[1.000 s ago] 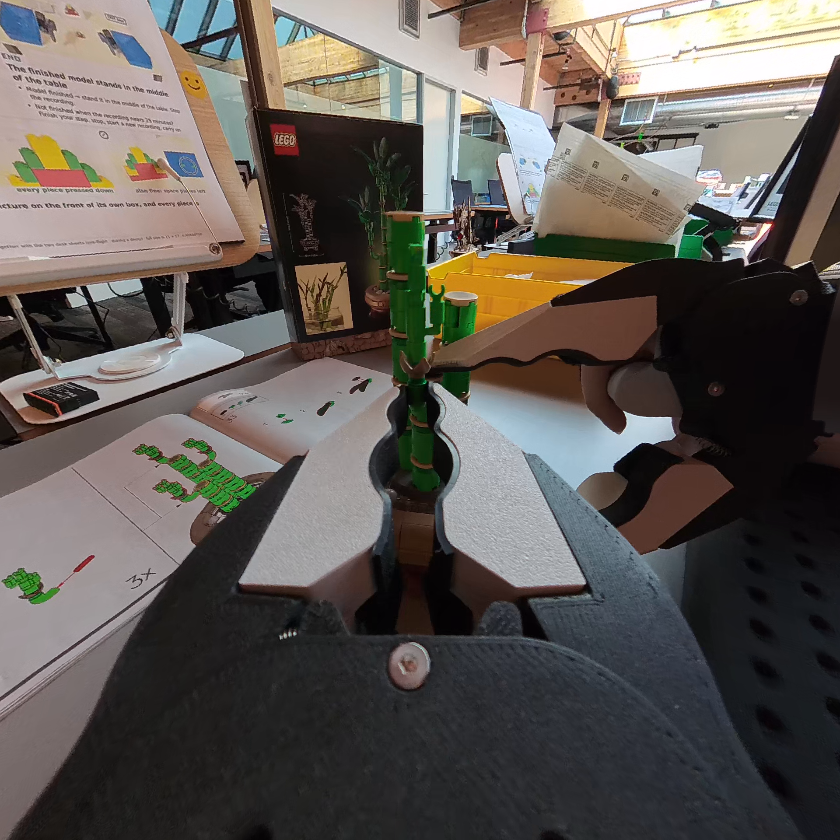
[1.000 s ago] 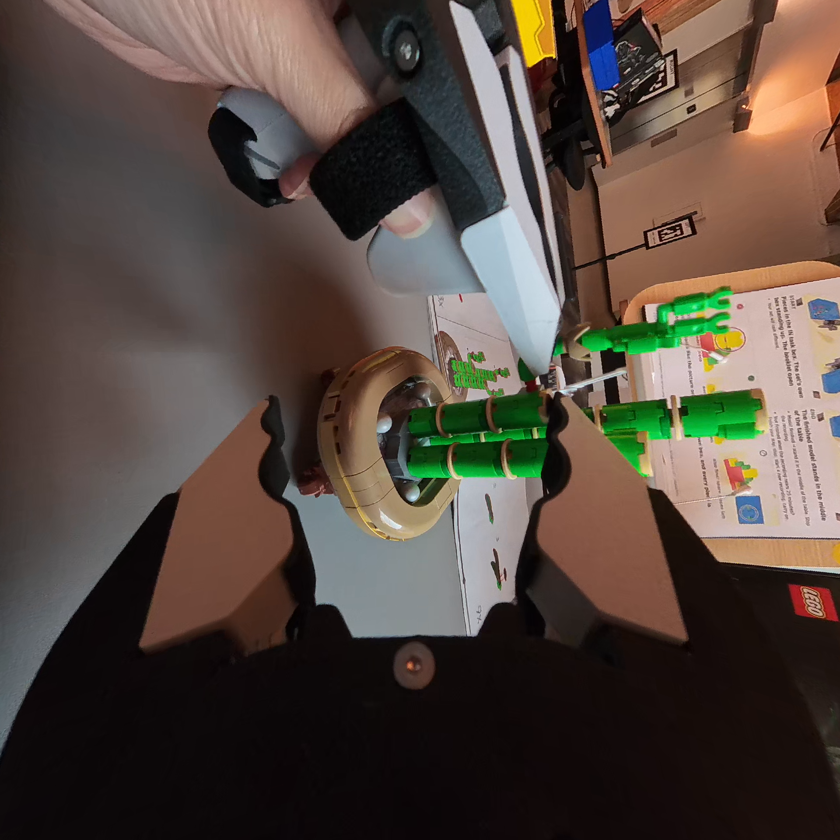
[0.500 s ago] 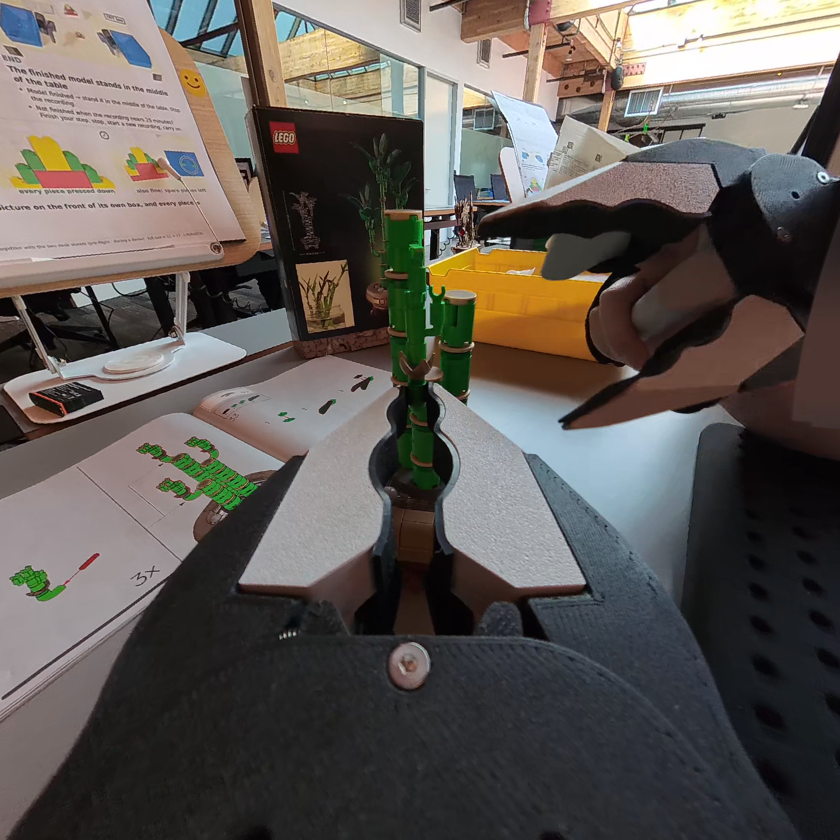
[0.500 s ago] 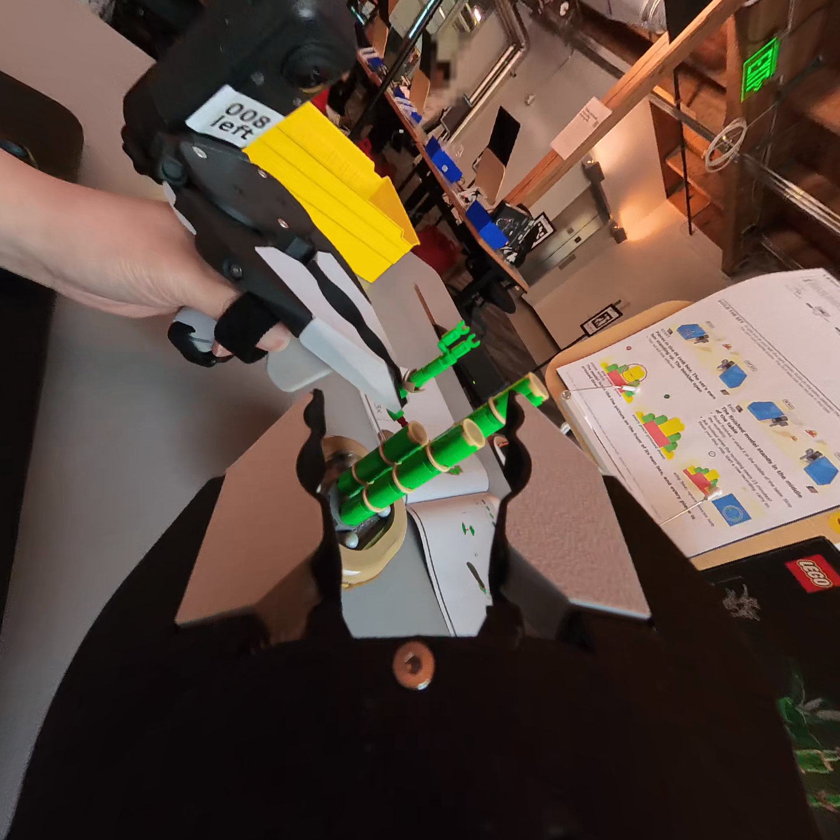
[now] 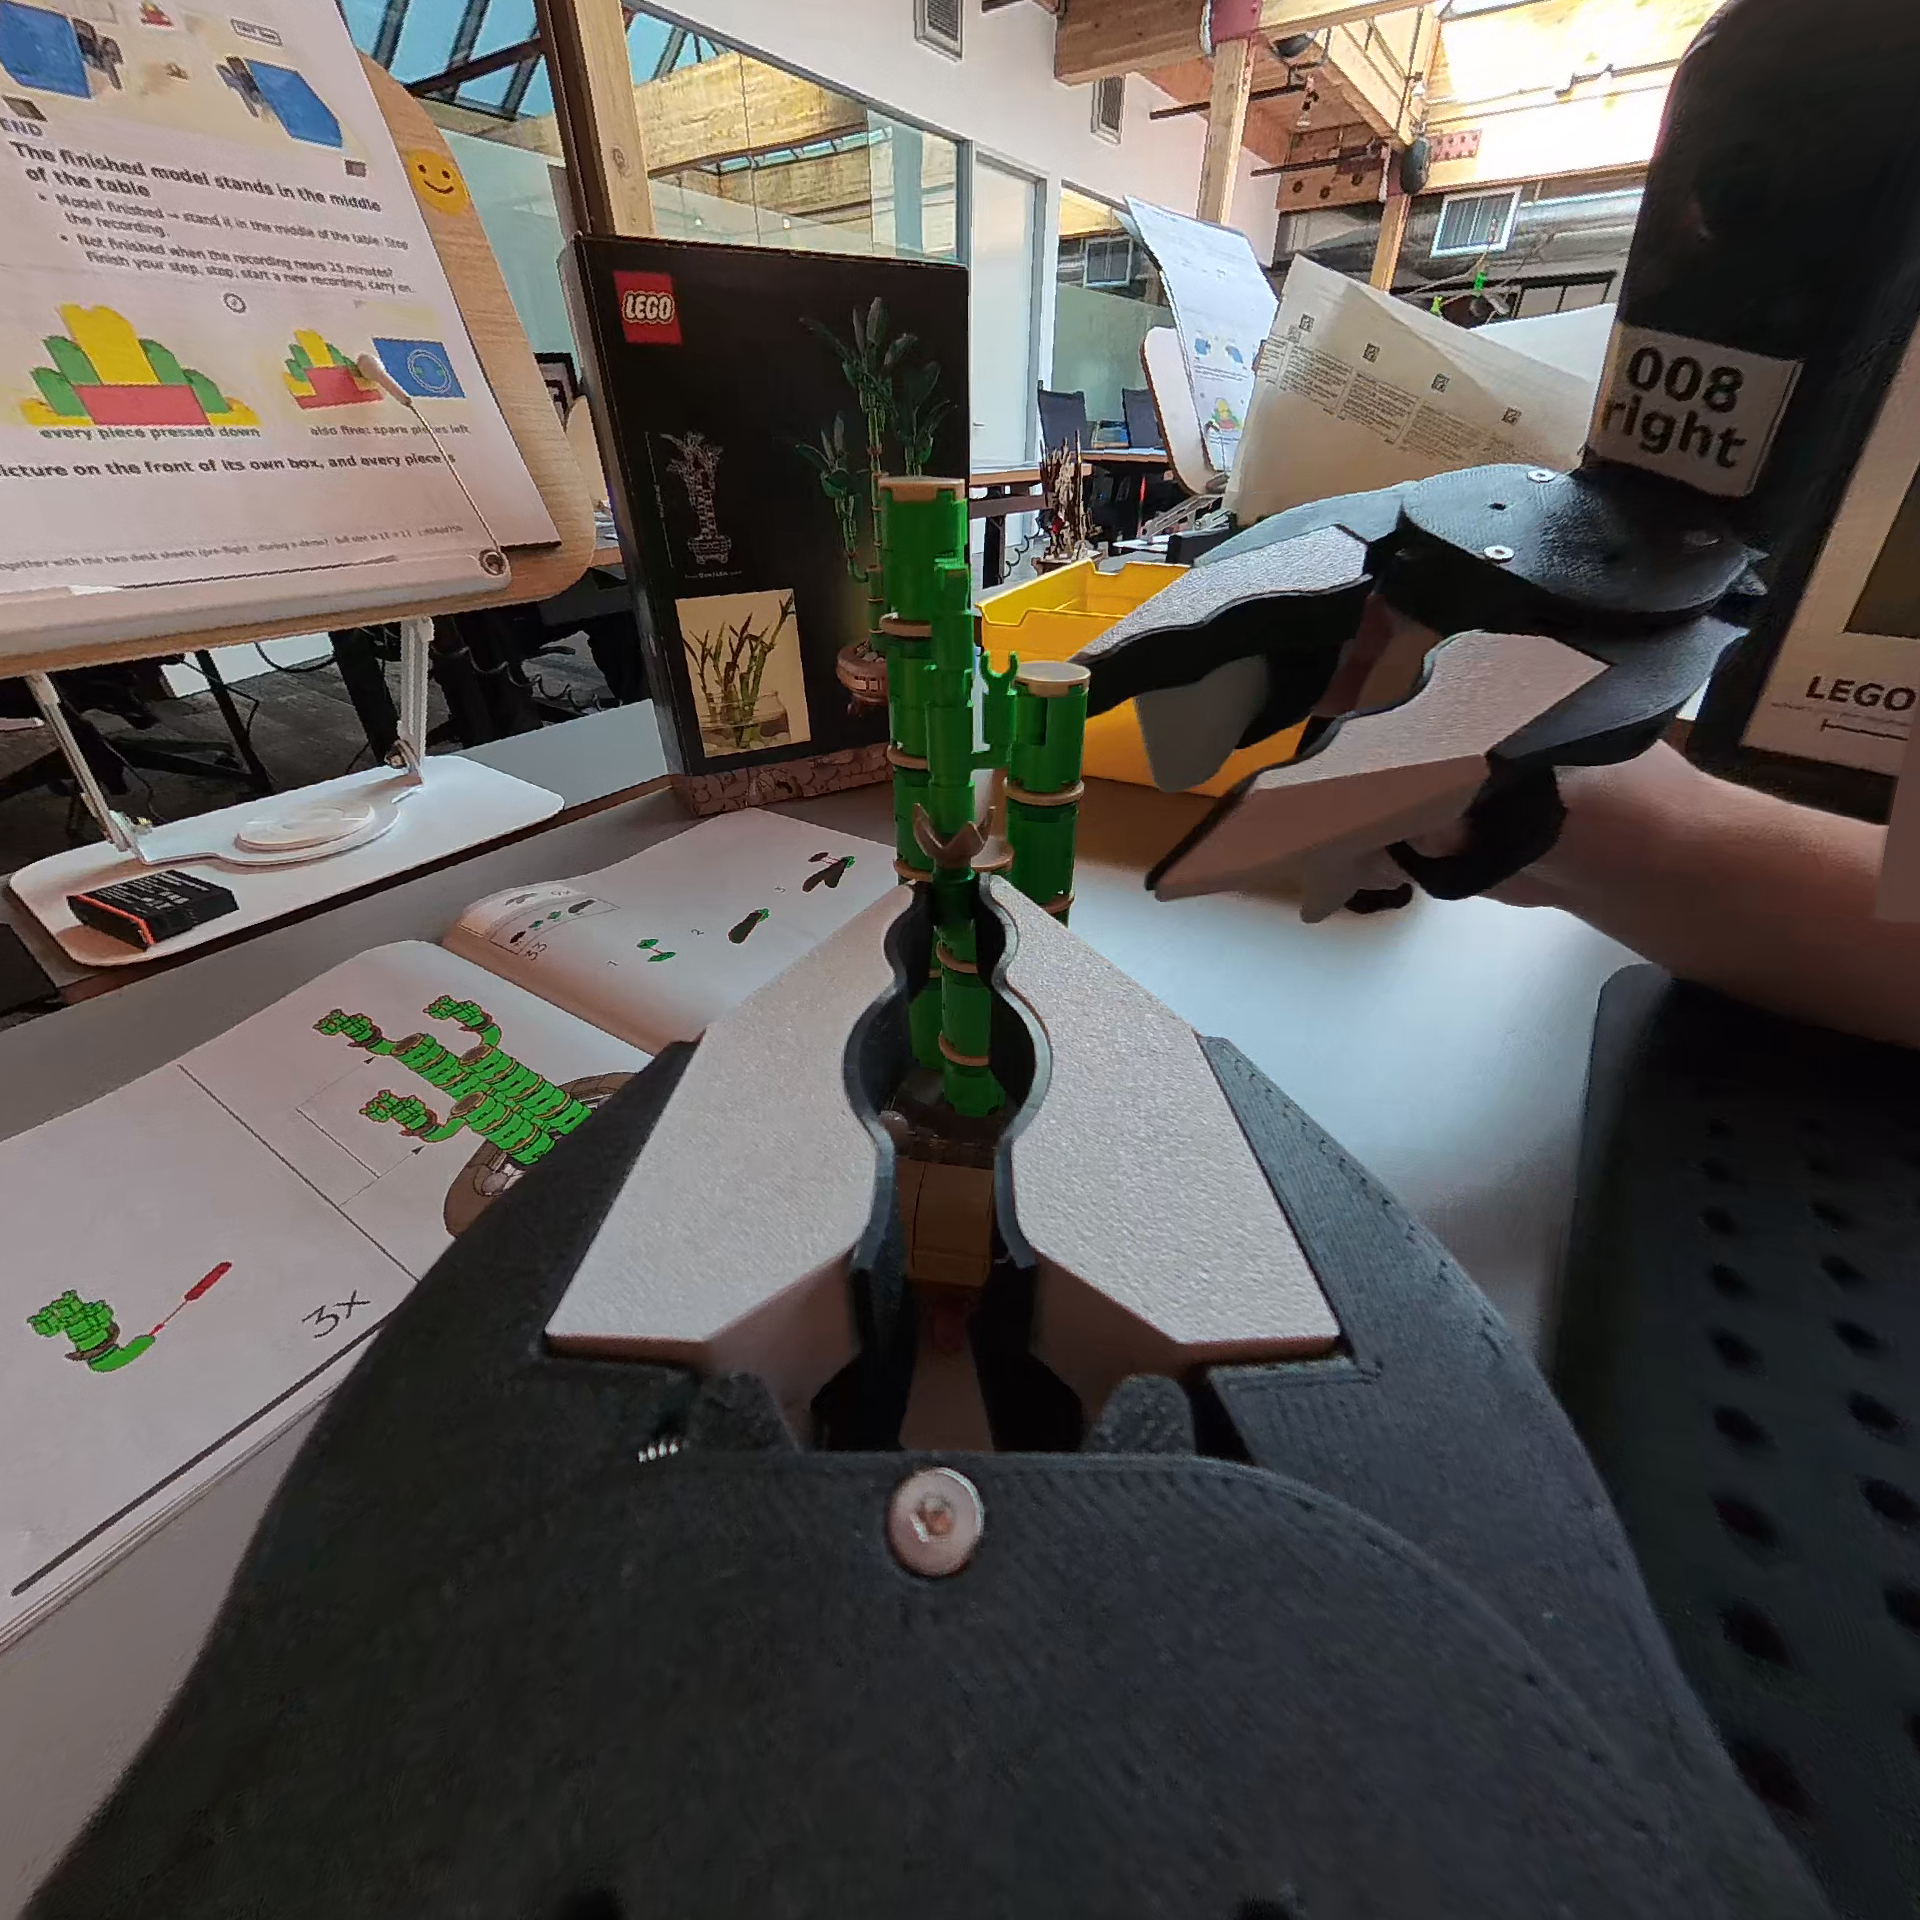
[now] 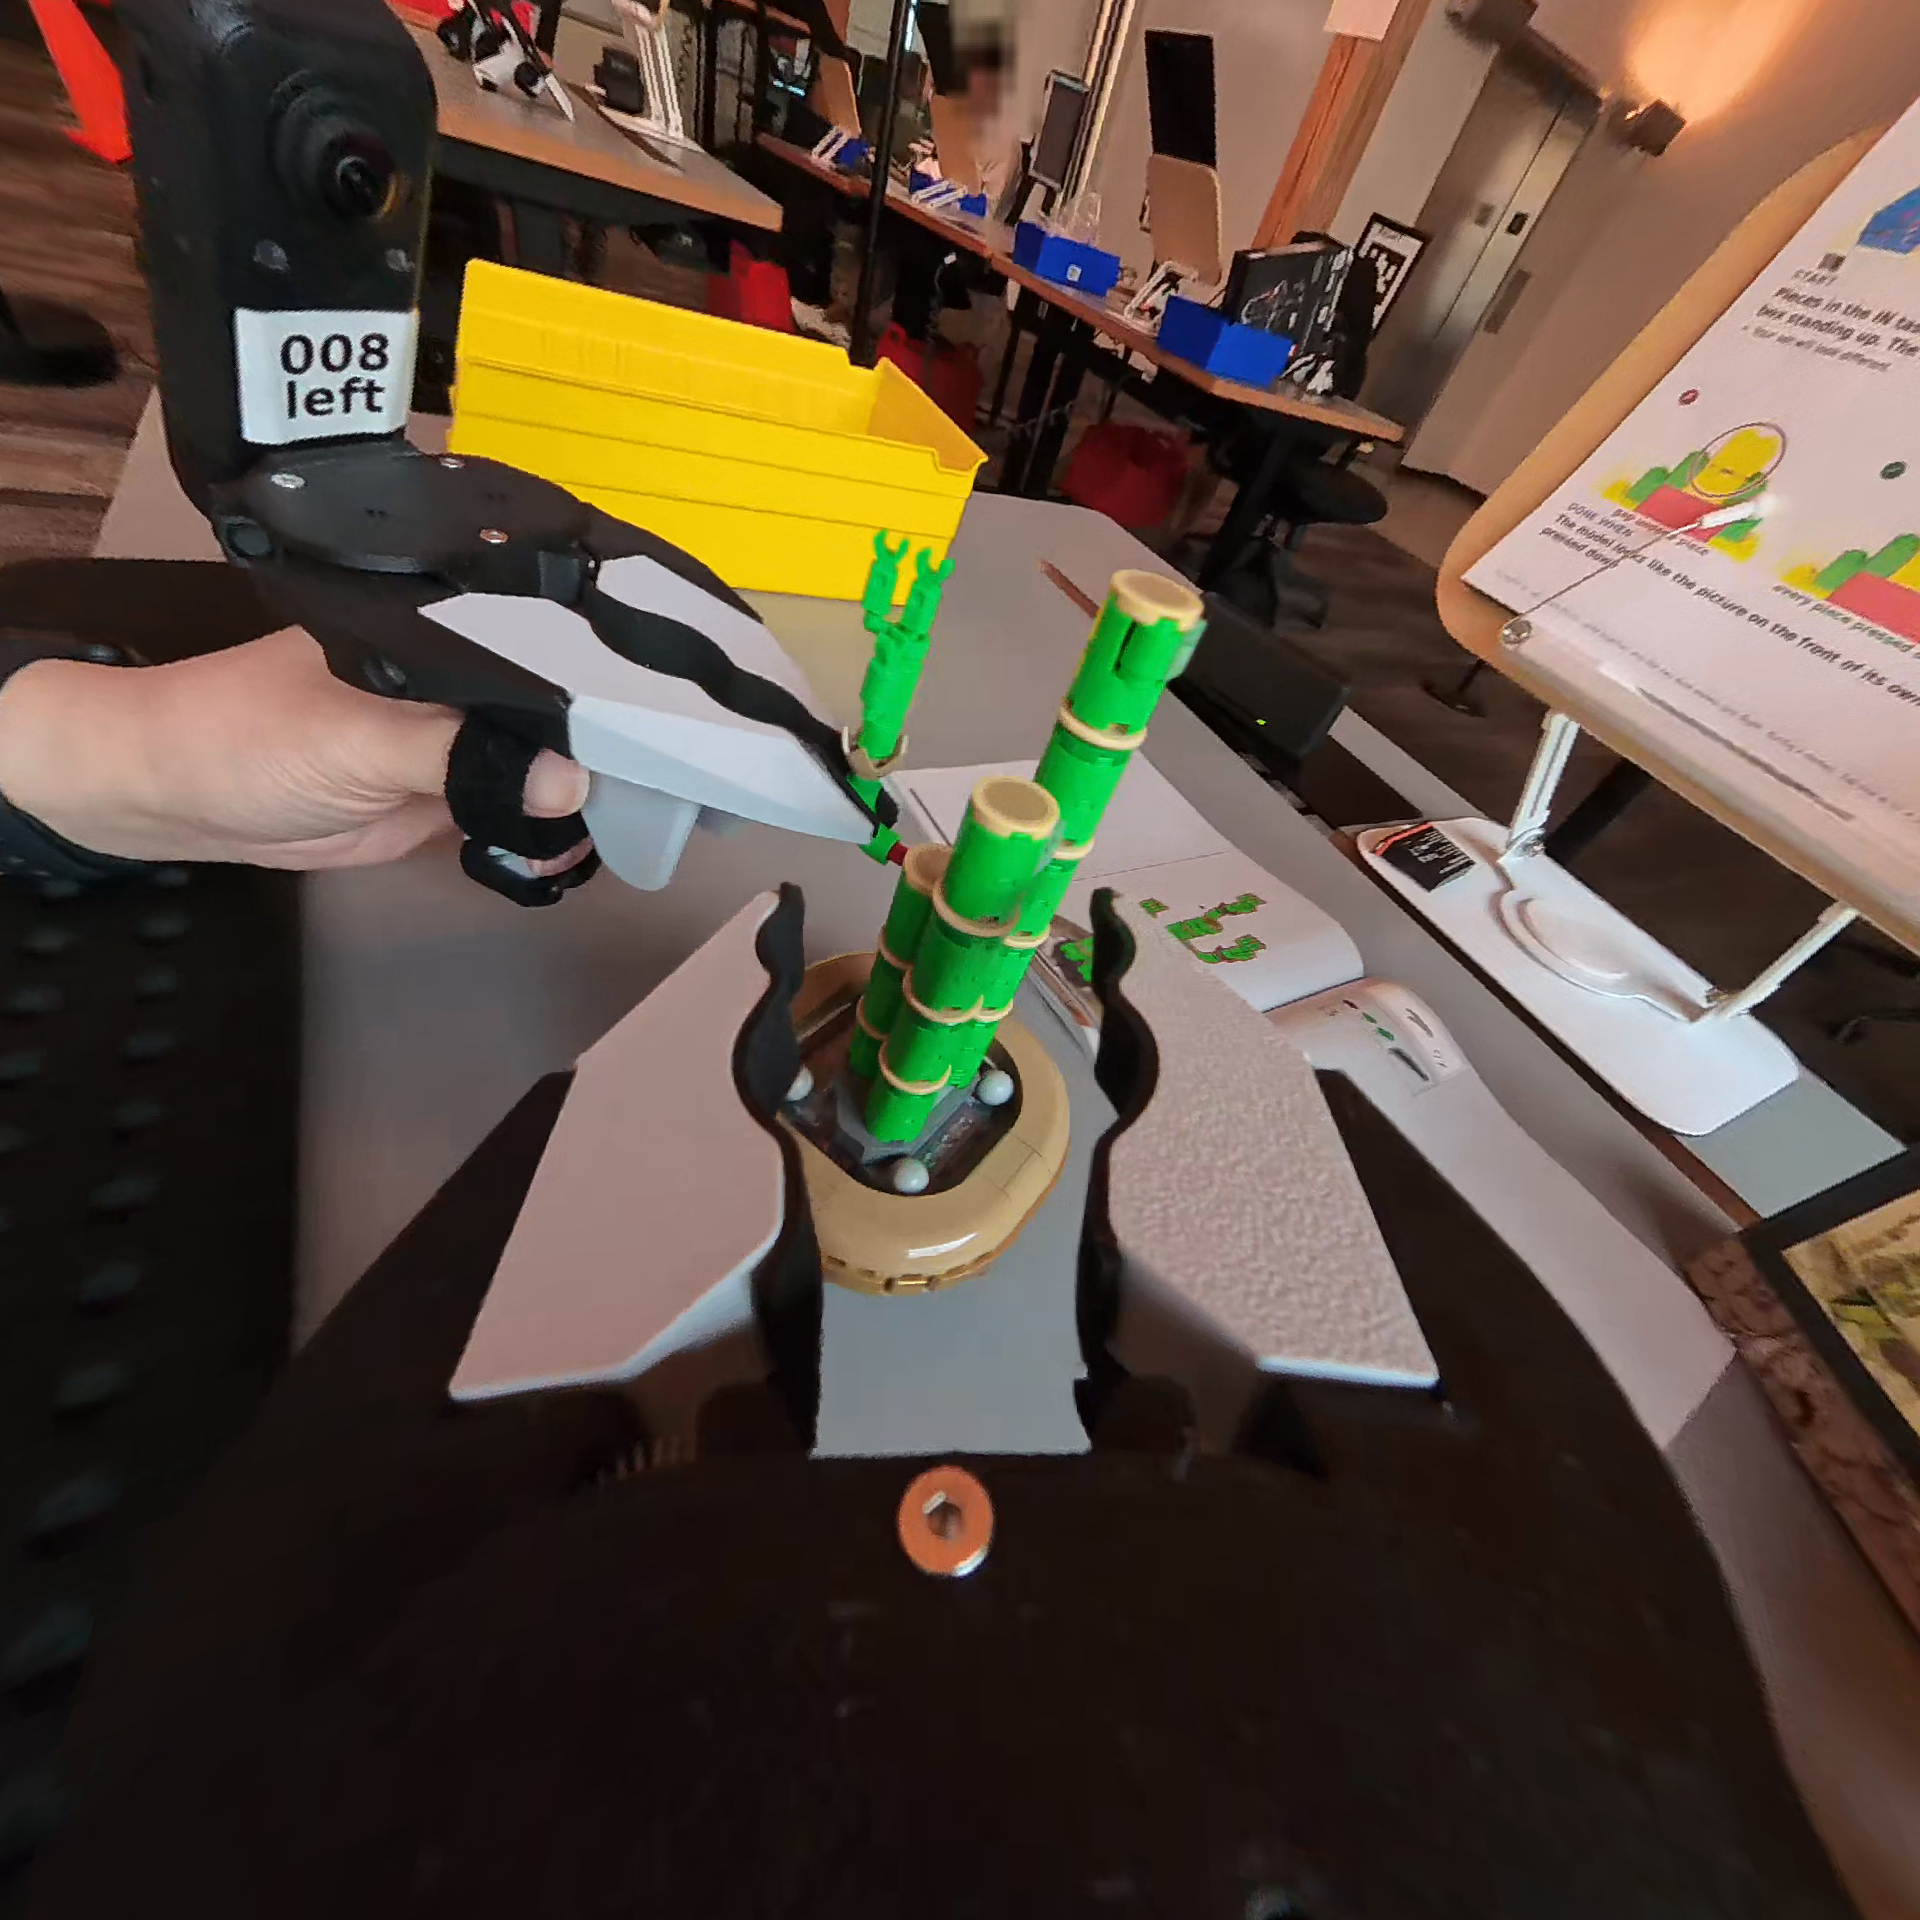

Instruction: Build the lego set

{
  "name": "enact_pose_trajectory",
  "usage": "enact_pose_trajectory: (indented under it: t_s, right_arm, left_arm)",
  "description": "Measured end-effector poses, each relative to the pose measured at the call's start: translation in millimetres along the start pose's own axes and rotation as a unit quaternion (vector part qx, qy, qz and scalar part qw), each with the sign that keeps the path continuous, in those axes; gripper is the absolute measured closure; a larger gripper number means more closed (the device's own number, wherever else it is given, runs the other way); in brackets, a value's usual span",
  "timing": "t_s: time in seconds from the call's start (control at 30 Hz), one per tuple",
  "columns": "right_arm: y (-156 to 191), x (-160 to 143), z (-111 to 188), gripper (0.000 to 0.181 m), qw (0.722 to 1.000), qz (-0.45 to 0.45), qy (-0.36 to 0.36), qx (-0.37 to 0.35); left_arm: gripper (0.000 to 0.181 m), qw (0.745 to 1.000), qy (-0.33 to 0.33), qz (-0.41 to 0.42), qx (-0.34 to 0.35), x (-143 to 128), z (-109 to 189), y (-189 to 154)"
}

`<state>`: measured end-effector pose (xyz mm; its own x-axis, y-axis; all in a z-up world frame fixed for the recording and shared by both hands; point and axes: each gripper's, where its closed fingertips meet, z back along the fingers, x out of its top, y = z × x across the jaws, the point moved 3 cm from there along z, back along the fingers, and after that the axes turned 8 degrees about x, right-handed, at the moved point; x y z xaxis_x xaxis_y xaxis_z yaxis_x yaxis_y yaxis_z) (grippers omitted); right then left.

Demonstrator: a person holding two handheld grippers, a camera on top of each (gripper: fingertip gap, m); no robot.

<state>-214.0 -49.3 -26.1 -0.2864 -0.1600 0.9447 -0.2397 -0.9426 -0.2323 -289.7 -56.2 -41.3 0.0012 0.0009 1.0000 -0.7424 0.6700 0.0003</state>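
Observation:
The bamboo model has green stalks (image 6: 1091,727) with tan rings standing in a tan pot (image 6: 935,1247) on the table. My left gripper (image 5: 951,894) is shut on a thin green shoot (image 5: 961,790) with a tan collar, held upright in front of the stalks (image 5: 920,623). In the right wrist view the left gripper (image 6: 868,805) holds the shoot (image 6: 899,644) with its red lower end just beside the top of the shortest stalk. My right gripper (image 6: 940,914) is open and empty, with the pot and stalks seen between its fingers. It also shows in the left wrist view (image 5: 1117,774), right of the stalks.
A yellow bin (image 6: 686,436) stands behind the model. The open instruction booklet (image 5: 312,1091) lies to the left. The black set box (image 5: 769,499) and a white stand with an instruction sheet (image 5: 208,312) are at the back. A black perforated mat (image 5: 1766,1299) lies at the right.
My right gripper has drawn its fingertip off the shoot's collar, turned from sideways to level, and now sits open to the right of the stalks. The left gripper has kept still with the shoot.

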Motion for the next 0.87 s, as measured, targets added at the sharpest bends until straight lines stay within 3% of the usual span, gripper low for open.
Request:
enact_pose_trajectory:
  t_s: [0.2,0.27,0.33,0.43,0.53,0.87]
  right_arm:
    - [-1,15,14,0.125,0.990,0.132,-0.007,-0.042]
    - [6,27,20,0.114,0.974,0.213,0.001,-0.082]
    - [29,36,19,0.114,0.949,0.303,0.010,-0.086]
    - [54,20,-2,0.101,0.925,0.366,0.081,-0.063]
    - [47,-3,-17,0.083,0.924,0.347,0.152,-0.055]
    - [40,-33,-37,0.079,0.916,0.324,0.230,-0.045]
  left_arm:
    - [0.175,1.000,0.002,-0.002,0.000,0,0,0]
    - [0.175,1.000,0.003,-0.002,0.000,0,0,0]
    - [0.175,1.000,0.004,-0.003,0.000,0,0,0]
    - [0.175,1.000,0.005,-0.005,0.001,0,-1,0]
    - [0.175,1.000,0.007,-0.003,0.001,0,0,0]
    - [0.175,1.000,0.012,-0.001,0.001,0,-1,0]
